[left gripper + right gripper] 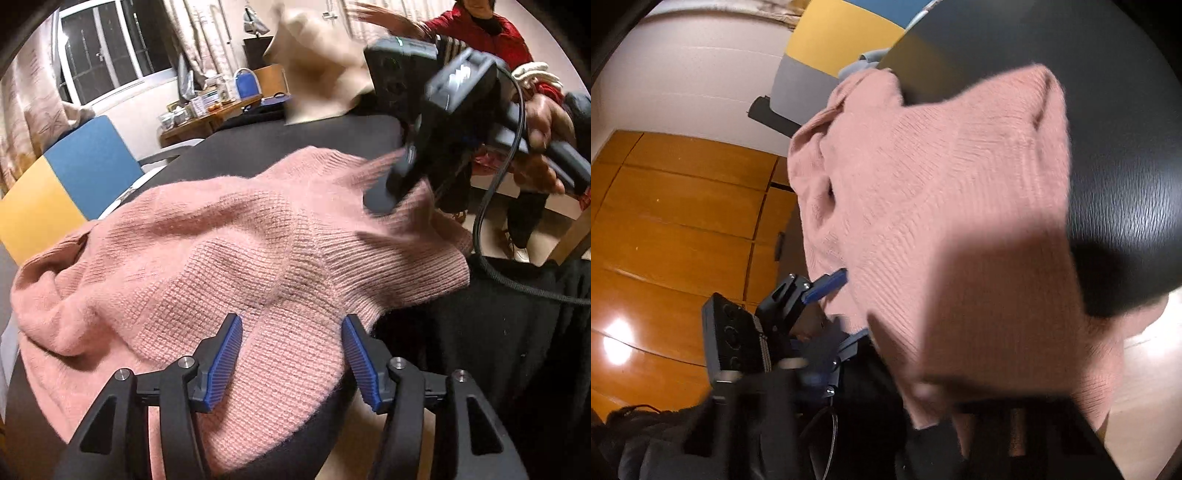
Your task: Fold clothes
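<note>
Pink knitted sweater (236, 243), crumpled at near edge of black table (295, 136): soft, light, stretchy, best pinched at ribbed hem; left gripper (291, 360) wide open astride a fold, right gripper (384, 192) blurred on cloth, grip unclear.

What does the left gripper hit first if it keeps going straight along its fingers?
Most likely the pink sweater. The left gripper stands open with the knit already lying between its fingers, so it would push into the bunched fabric, well before the right gripper beyond. Depth is uncertain.
</note>
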Demonstrator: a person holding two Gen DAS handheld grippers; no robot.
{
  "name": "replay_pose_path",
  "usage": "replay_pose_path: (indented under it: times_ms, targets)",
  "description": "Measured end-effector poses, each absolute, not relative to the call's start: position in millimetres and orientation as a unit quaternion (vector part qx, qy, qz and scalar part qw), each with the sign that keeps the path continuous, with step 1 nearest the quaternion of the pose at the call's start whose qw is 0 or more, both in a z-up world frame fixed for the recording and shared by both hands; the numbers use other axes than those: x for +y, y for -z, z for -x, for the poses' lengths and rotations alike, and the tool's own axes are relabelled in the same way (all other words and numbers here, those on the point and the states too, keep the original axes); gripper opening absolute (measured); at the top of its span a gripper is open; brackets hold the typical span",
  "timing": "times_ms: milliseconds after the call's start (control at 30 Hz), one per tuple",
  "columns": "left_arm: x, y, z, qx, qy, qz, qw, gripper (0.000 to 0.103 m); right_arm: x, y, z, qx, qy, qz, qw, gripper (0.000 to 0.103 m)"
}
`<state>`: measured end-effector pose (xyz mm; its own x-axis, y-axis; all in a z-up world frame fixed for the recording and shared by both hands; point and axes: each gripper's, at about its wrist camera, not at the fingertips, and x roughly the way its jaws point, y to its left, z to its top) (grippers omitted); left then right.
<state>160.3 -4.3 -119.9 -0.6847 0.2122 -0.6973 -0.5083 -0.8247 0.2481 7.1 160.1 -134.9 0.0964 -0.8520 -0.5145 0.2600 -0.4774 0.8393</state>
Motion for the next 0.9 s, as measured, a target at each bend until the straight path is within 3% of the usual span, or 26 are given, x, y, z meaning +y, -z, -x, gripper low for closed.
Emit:
replay_pose_path:
  times_ms: [267,400,633,800,900]
  targets:
    - [-5,95,-181,0.257,-0.913,0.281,0.147,0.058,131,114,26,-0.418,0.551,-0.498,0.524,0.028]
    - [-3,92,-177,0.283,-0.921,0.253,0.088,0.058,93,98,52,-0.409,0.537,-0.497,0.545,0.03]
    - [-18,99,-139,0.26,-0.923,0.275,0.062,0.06,63,77,69,-0.379,0.532,-0.511,0.558,0.051]
    - [-17,112,-107,0.26,-0.911,0.316,0.045,0.059,43,72,78,-0.391,0.513,-0.515,0.564,0.073]
    - [-37,109,-93,0.17,-0.92,0.346,0.072,0.038,31,71,87,-0.369,0.517,-0.526,0.566,0.079]
